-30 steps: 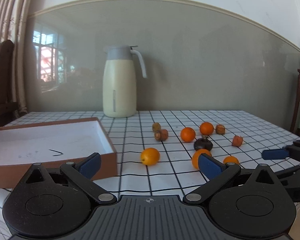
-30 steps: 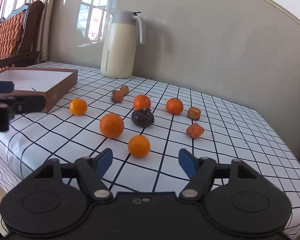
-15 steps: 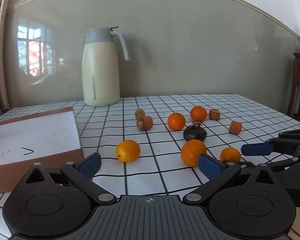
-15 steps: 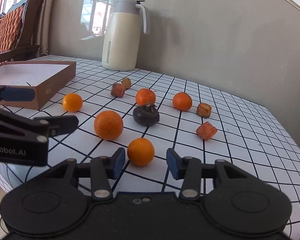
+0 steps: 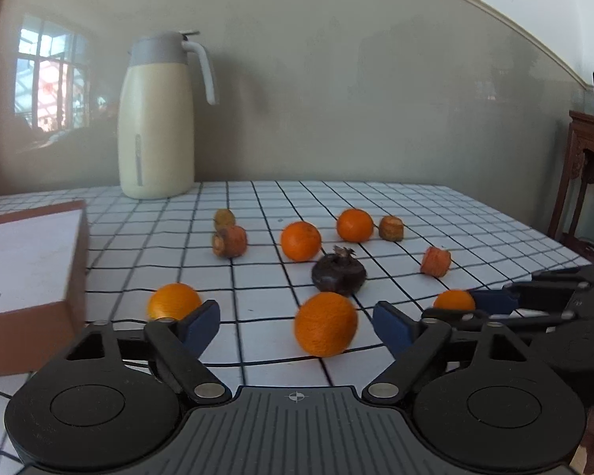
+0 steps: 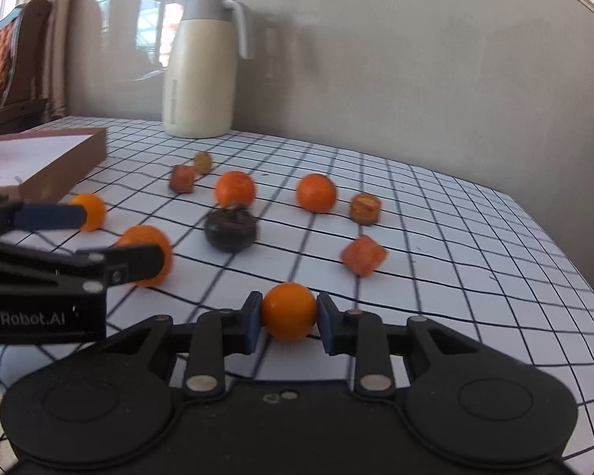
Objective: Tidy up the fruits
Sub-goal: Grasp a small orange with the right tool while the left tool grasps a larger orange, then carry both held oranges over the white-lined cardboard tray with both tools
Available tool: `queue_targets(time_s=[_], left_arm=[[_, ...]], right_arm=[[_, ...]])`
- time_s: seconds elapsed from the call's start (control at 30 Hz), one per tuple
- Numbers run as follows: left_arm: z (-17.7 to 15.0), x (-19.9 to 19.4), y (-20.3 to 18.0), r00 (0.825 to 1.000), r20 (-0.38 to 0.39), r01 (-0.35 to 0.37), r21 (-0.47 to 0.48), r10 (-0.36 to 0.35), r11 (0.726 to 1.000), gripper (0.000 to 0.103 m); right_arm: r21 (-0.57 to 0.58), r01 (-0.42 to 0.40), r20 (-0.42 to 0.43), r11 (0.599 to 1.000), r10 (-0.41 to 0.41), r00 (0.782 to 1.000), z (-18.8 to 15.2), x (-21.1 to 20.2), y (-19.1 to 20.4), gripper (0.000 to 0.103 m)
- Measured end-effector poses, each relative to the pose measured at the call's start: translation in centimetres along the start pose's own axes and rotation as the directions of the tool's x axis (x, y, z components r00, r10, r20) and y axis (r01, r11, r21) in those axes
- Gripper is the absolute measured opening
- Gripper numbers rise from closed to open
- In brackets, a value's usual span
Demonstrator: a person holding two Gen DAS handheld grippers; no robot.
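Pinching a small orange in our right gripper | closing our still-wide left gripper around the bigger orange | next we are carrying both to the box

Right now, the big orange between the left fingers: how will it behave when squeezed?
The big orange is round and rests free on the smooth tablecloth, so an off-centre pinch would probably roll it. Its dimpled peel should grip fairly well. It nearly fills the left gripper, leaving little margin.

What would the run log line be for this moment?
right claw: shut on small orange | left claw: just closing, open around big orange | box: no fruit seen inside
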State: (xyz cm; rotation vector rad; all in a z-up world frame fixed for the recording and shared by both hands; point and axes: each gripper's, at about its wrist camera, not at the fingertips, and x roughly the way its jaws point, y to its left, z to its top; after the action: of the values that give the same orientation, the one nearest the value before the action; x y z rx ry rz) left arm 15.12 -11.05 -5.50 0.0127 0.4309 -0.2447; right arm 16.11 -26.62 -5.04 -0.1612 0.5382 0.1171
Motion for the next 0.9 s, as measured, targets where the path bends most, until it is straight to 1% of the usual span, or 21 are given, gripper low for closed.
queue_targets(time_s=[0.03, 0.1, 0.13, 0.17, 0.33, 0.47, 0.73, 0.9], left_arm=[[0.0, 0.5, -0.4, 1.0, -0.008, 0.006, 0.005, -0.006, 1.0, 0.078], [-0.1, 1.3, -1.3, 1.0, -0.029, 0.01, 0.027, -0.009, 1.0, 0.064], [-0.2, 1.8, -1.7, 0.999, -0.047, 0.002, 0.039, 0.0, 0.999, 0.043], [-0.4, 2.0, -1.8, 0.999, -0.05, -0.004, 0.037, 0.006, 0.999, 0.038], [-0.4, 2.0, -1.9, 0.999, -0.047, -0.004, 0.031, 0.006, 1.0, 0.037], [-0.4, 1.1, -1.8, 0.999, -0.041, -0.007, 0.024, 0.008, 1.0, 0.037], [0.3, -3.2, 0.1, 0.999, 0.012, -0.041, 0.034, 0.041, 0.999, 0.037], [1.2, -6.0, 2.6, 0.996, 0.04, -0.083, 0.014, 0.082, 0.996, 0.037]], right_arm=[[0.018, 0.003, -0.002, 1.0, -0.003, 1.0, 0.0, 0.0, -0.5, 0.021], [0.048, -0.005, -0.003, 0.999, 0.005, 1.0, -0.2, 0.0, -1.4, 0.021], [0.047, -0.005, -0.003, 0.999, 0.005, 1.0, -0.3, -0.1, -1.5, 0.021], [0.042, -0.006, -0.002, 0.999, 0.006, 1.0, -0.4, -0.1, -1.5, 0.021], [0.038, -0.009, -0.002, 0.999, 0.009, 1.0, -0.3, -0.3, -1.3, 0.02], [0.036, -0.017, 0.039, 0.999, 0.015, 0.999, 0.2, -1.4, -0.8, 0.02], [0.03, -0.05, 0.095, 0.998, 0.047, 0.994, 1.2, -3.6, 0.5, 0.02], [0.008, -0.077, 0.135, 0.997, 0.075, 0.988, 2.2, -5.0, 1.9, 0.02]])
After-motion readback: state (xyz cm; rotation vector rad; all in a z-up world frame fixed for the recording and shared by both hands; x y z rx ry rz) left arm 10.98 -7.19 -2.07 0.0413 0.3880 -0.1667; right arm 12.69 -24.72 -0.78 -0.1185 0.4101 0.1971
